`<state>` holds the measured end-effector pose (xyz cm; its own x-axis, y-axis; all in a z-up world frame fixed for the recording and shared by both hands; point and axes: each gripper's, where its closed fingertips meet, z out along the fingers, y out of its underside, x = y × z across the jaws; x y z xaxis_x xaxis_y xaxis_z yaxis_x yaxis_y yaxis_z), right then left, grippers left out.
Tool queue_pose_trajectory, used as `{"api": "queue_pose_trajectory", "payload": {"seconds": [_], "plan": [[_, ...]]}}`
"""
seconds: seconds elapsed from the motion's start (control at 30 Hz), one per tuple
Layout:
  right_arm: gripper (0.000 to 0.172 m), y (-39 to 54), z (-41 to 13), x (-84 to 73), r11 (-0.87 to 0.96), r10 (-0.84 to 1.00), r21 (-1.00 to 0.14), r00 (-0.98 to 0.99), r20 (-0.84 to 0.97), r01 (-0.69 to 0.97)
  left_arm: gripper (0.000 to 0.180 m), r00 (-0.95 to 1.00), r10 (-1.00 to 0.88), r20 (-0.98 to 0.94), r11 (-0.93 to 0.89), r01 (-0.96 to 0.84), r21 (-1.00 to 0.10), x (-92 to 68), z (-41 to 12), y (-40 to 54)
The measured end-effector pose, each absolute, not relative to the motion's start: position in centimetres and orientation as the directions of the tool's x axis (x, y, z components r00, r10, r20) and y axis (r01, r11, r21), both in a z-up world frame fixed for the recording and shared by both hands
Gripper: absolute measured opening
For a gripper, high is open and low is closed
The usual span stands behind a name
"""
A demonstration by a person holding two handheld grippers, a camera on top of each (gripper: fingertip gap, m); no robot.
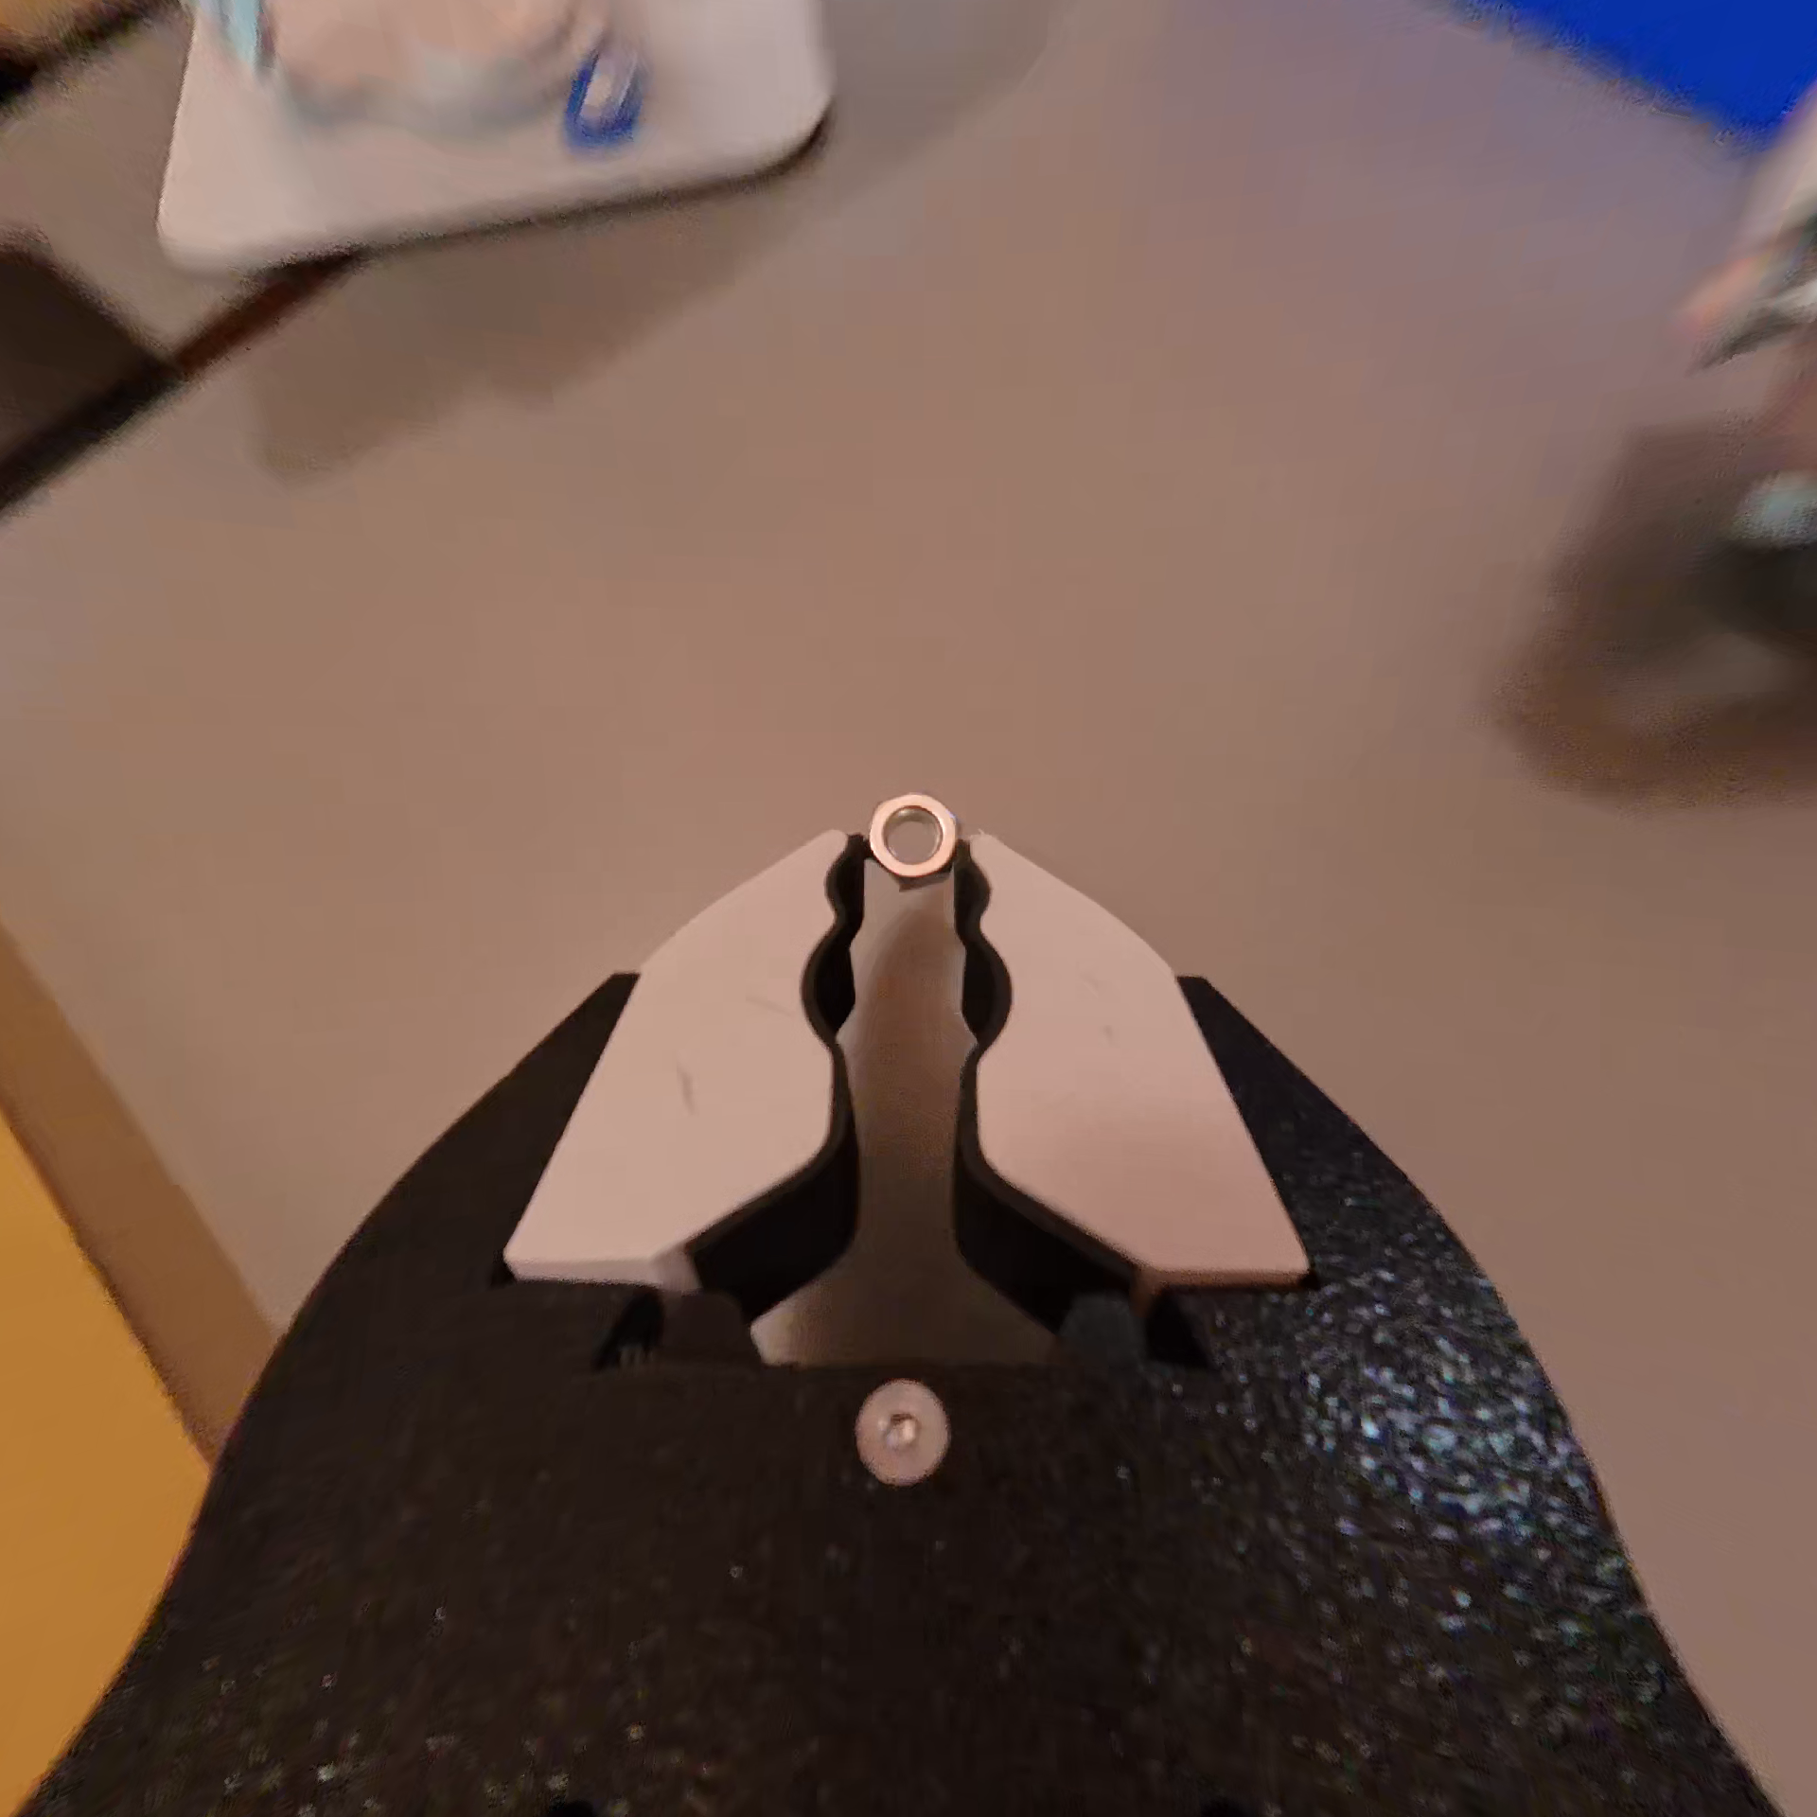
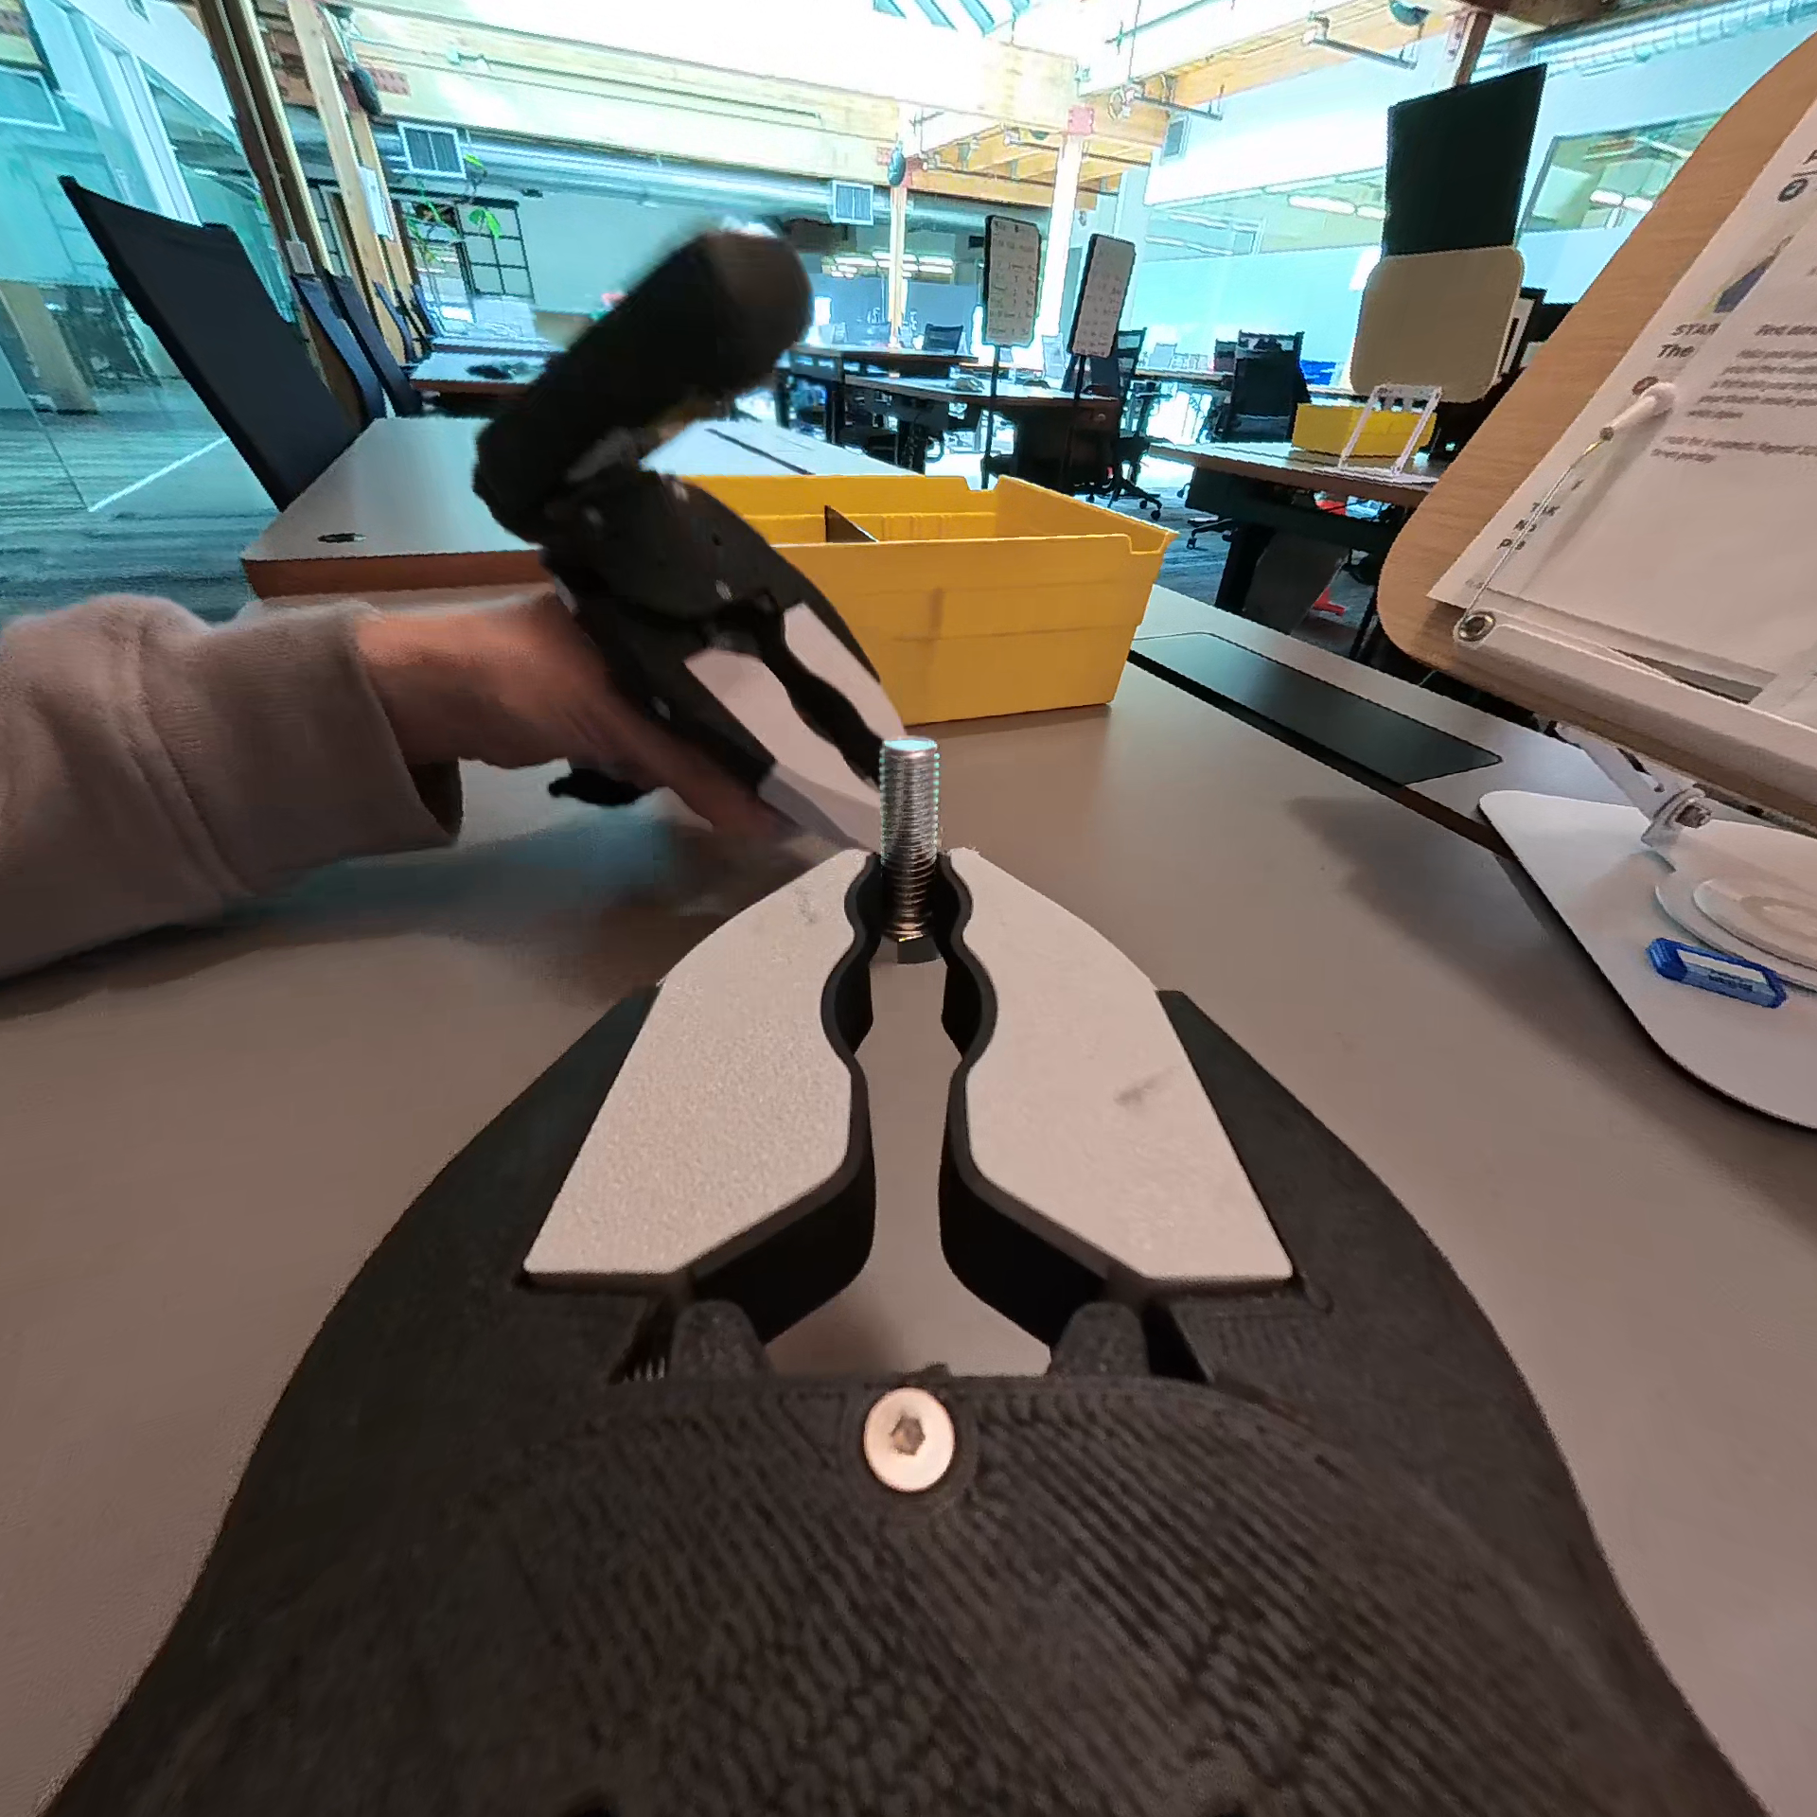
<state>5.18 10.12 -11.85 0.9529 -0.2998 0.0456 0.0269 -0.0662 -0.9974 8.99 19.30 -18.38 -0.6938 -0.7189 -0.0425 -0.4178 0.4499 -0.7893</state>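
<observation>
The left gripper (image 1: pixel 908 848) pinches a small silver hex nut (image 1: pixel 908 832) at its very fingertips, both pads pressed on the nut's flats, its hole facing the camera, above a grey table (image 1: pixel 983 492). At 11 o'clock lies a white stand base (image 1: pixel 688 128) with a blue clip (image 1: pixel 600 98), both blurred; at 3 o'clock is a smeared shape, probably the other gripper.

The right gripper (image 2: pixel 908 885) clamps a silver threaded bolt (image 2: pixel 908 816), standing upright, thread end up, its head low between the pads. The left gripper shows at 10 o'clock, held in a person's hand (image 2: pixel 511 688) with a pale sleeve (image 2: pixel 177 767), its tips just beside the bolt's top. A yellow bin (image 2: pixel 983 610) sits at 12 o'clock, a document stand (image 2: pixel 1622 492) at 2 o'clock.
</observation>
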Motion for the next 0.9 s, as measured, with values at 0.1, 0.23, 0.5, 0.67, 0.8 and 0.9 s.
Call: {"api": "queue_pose_trajectory", "payload": {"seconds": [0.1, 0.23, 0.5, 0.67, 0.8, 0.9], "plan": [[0.009, 10.0, -11.8, 5.5, -0.057, -0.316, -0.998, 0.948, 0.039, 0.022, 0.016, -0.833, -0.553, -0.022, 0.450, -0.277, -0.849, 7.4, -13.1, 15.1], [0.009, 9.9, -11.8, 5.6, -0.054, -0.331, -0.998, 0.942, 0.054, 0.038, 0.016, -0.934, -0.357, -0.036, 0.458, -0.141, -0.878, 5.5, -8.4, 10.4], [0.009, 9.8, -11.3, 5.5, -0.029, -0.325, -0.998, 0.944, 0.054, 0.047, 0.016, -0.955, -0.298, -0.011, 0.519, -0.152, -0.841, 4.8, -8.8, 8.3], [0.009, 10.0, -11.3, 5.2, -0.039, -0.323, -0.997, 0.944, 0.072, 0.063, 0.017, -0.950, -0.312, -0.028, 0.585, -0.169, -0.793, 4.6, -9.1, 8.9], [0.009, 10.2, -11.6, 5.2, -0.089, -0.334, -0.990, 0.933, 0.133, 0.109, 0.017, -0.954, -0.299, -0.026, 0.624, -0.174, -0.762, 4.4, -9.4, 8.9], [0.009, 10.3, -11.6, 5.0, -0.086, -0.325, -0.990, 0.937, 0.131, 0.108, 0.017, -0.955, -0.294, -0.023, 0.636, -0.178, -0.751, 4.2, -9.4, 9.1]]}}
